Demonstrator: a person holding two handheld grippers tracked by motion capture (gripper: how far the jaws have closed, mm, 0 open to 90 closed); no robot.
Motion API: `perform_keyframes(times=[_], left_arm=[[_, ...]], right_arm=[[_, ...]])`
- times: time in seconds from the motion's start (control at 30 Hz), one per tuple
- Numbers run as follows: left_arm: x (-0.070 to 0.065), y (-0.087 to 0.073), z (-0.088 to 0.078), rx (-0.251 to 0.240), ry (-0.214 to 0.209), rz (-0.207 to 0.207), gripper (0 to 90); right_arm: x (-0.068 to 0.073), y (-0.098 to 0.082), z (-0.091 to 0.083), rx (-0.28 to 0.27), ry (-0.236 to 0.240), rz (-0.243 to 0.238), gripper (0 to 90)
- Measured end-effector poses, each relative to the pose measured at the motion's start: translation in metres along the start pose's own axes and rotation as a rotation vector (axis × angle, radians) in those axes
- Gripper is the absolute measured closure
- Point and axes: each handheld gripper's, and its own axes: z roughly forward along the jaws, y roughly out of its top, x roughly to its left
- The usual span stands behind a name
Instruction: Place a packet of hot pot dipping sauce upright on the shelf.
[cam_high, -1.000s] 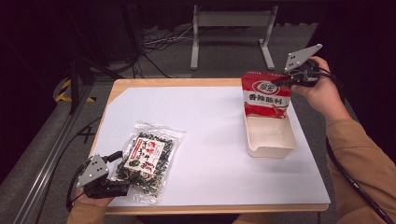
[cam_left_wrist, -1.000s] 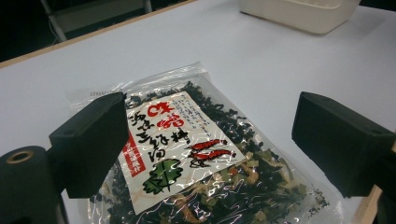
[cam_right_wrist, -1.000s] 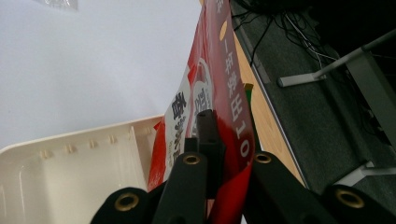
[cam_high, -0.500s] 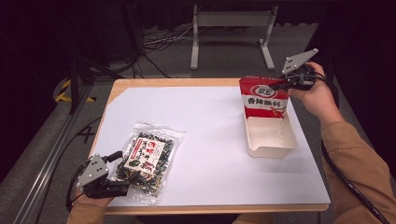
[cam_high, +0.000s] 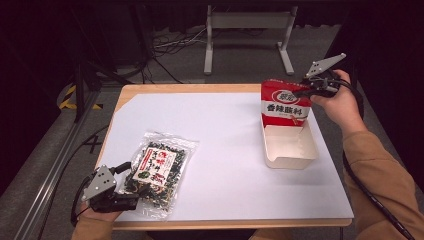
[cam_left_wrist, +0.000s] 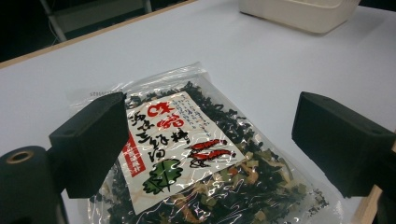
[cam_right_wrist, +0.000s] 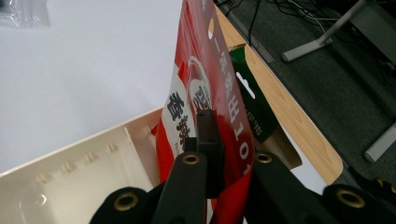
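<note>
A grey metal stand (cam_high: 248, 37) and loose cables (cam_high: 170, 45) occupy the floor behind the table (cam_high: 165, 89)

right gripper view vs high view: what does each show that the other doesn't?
Right gripper view alone: a green packet tucked behind the red packet, and the right gripper seen close, jaws shut on that red packet.

High view alone: the seaweed snack bag with the left gripper at its near edge, both of the person's forearms, and the metal stand on the floor.

Both: the red packet standing at the far end of the cream tray, and the white table cover.
</note>
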Motion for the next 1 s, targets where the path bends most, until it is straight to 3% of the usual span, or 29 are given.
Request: perform_keyframes(times=[0.3, 0.37, 0.43, 0.7, 1.0], left_arm=[[0.0, 0.0, 0.001, 0.001, 0.0, 0.001, 11.5], [0.0, 0.0, 0.001, 0.001, 0.0, 0.002, 11.4], [0.0, 0.0, 0.001, 0.0, 0.0, 0.001, 11.4], [0.0, 0.001, 0.002, 0.001, -0.005, 0.001, 11.4], [0.0, 0.001, 0.004, 0.002, -0.009, 0.001, 11.4]], right_arm=[[0.0, -0.002, 0.001, 0.001, -0.006, 0.008, 86.7], [0.0, -0.001, 0.001, -0.005, -0.014, 0.017, 81.3], [0.001, -0.002, -0.001, -0.028, -0.027, 0.067, 74.8], [0.004, -0.005, -0.004, -0.075, -0.056, 0.114, 56.4], [0.013, -0.002, -0.012, -0.125, -0.052, 0.12, 48.0]])
